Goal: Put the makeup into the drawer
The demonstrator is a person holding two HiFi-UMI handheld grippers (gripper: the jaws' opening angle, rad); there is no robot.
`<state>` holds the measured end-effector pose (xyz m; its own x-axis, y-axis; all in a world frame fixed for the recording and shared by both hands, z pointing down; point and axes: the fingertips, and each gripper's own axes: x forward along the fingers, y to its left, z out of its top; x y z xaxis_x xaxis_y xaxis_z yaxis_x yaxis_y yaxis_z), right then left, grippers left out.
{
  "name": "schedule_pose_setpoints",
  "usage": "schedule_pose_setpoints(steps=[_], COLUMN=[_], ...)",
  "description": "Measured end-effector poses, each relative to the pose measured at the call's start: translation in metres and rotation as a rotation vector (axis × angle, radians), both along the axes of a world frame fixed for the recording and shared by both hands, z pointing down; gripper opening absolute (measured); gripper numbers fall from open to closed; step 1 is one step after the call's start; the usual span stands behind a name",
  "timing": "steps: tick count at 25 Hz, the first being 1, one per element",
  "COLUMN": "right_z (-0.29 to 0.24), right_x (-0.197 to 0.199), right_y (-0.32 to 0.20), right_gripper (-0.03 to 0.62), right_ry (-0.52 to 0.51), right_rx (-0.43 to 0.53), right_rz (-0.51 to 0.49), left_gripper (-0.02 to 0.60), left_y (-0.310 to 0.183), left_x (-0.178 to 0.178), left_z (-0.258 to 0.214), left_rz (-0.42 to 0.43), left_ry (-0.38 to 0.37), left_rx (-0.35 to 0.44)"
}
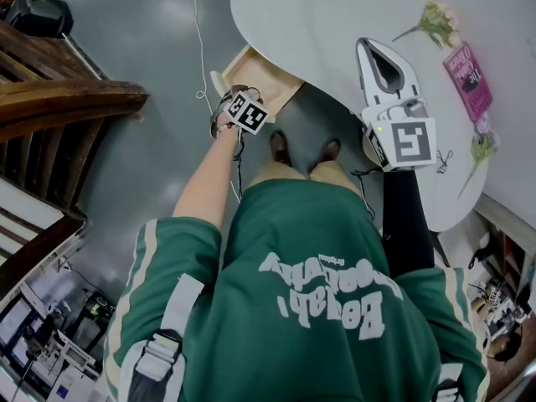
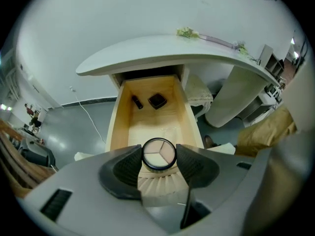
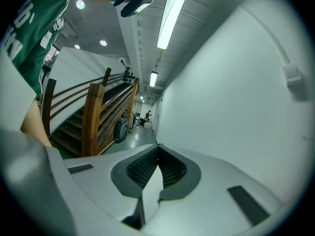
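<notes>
Pinched in the left gripper (image 2: 159,156), between two ribbed black rubber pads (image 2: 129,167) set in smooth grey plastic: a compact (image 2: 159,153). Round, shallow, black-rimmed and glossy. Inside, three wedge-shaped pans in pale pink, cream and beige, meeting at the centre. Gripped by the rim on both sides, face towards the camera, poised over the front end of the drawer (image 2: 116,124).

Just beyond, pulled out from under the table (image 2: 147,58): a long box of pale bare wood, with straight walls and a flat bottom. At its far end, lying apart from each other, a short dark tube (image 2: 137,102) and a small dark square case (image 2: 157,101), turned cornerwise.

Above the drawer, a smooth matt white tabletop, oval and thin-edged. On its far side, flowers (image 2: 186,32) with pale blooms on a long stem. Near them in the head view, a flat pink book (image 1: 469,72).

Raised over the table in the head view, the right gripper (image 1: 365,48): a grey wedge tapering to a point, marker cube at the back. Pressed together and empty in its own view, ribbed pads (image 3: 140,168) meeting edge to edge. Beyond them, a plain white wall (image 3: 236,82) and wooden stairs (image 3: 93,114).

Farthest down, a polished grey floor (image 2: 64,132), with a thin white cable (image 2: 86,116) trailing across.
</notes>
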<state>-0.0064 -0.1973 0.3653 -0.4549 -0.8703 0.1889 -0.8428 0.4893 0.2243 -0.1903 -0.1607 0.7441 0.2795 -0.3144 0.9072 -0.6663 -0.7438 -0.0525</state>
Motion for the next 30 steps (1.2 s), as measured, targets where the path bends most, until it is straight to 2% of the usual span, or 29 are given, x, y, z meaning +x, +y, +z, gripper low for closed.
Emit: schedule_pose_setpoints(steps=[2, 6, 30], right_z=[0.001, 0.000, 0.000], right_x=[0.000, -0.003, -0.012], right_y=[0.001, 0.004, 0.003], right_gripper=[0.009, 0.009, 0.009], right_ry=[-0.004, -0.005, -0.002], right_rx=[0.000, 0.000, -0.002], right_rz=[0.001, -0.006, -0.015], left_gripper=[0.239, 0.240, 0.242], left_y=[0.004, 0.006, 0.004], left_x=[-0.007, -0.012, -0.011], left_z=[0.004, 0.006, 0.004], left_rz=[-0.018, -0.088, -0.085], left_ry=[-0.030, -0.001, 0.034], left_rx=[-0.004, -0.022, 0.012])
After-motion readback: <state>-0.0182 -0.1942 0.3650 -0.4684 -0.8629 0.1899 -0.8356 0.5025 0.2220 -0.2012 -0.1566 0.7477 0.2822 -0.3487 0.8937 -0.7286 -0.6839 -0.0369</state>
